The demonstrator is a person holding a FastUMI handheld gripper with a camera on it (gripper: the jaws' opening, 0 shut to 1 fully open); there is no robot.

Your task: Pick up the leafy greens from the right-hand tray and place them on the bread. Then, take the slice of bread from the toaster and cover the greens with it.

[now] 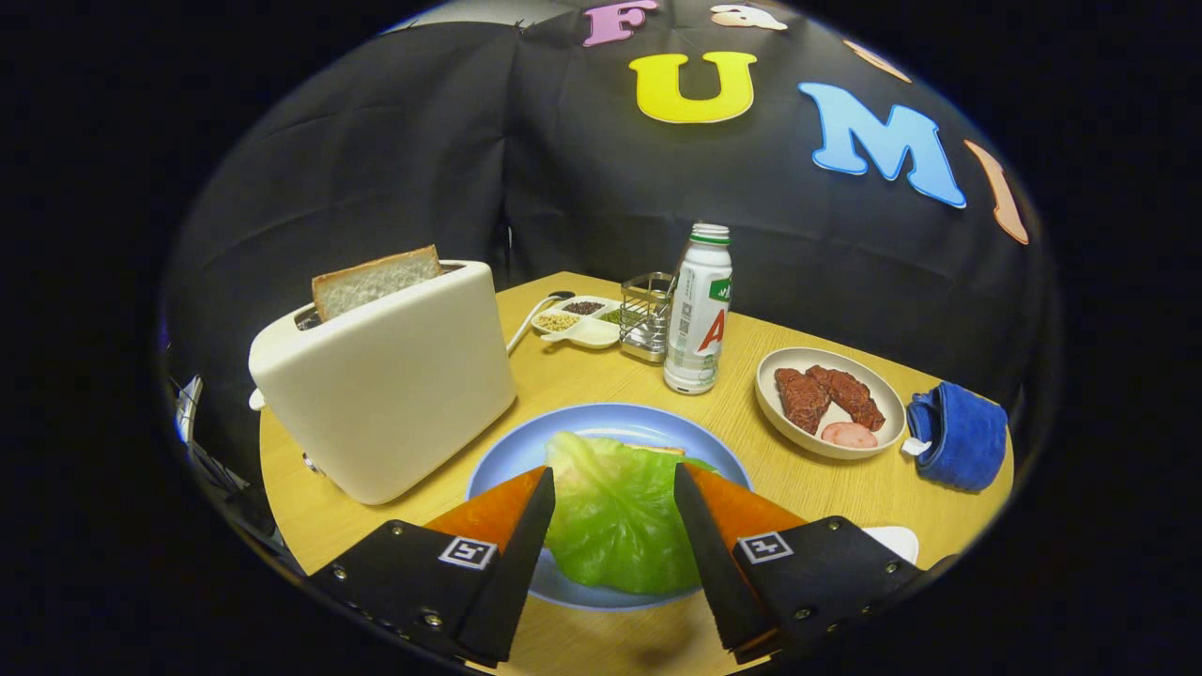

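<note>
One pale green lettuce leaf (pixel 615 516) lies on the round blue plate (pixel 601 422), a sliver of bread (pixel 669 451) showing at its far edge, while the gripper (pixel 614 488) hovers with fingers spread wide either side of the leaf, holding nothing. Far left, a slice of white bread (pixel 376 280) stands in the cream toaster (pixel 390 376). Risk lies ahead: a careless pinch could crush that slice, and a skewed drop could nudge the leaf aside.
</note>
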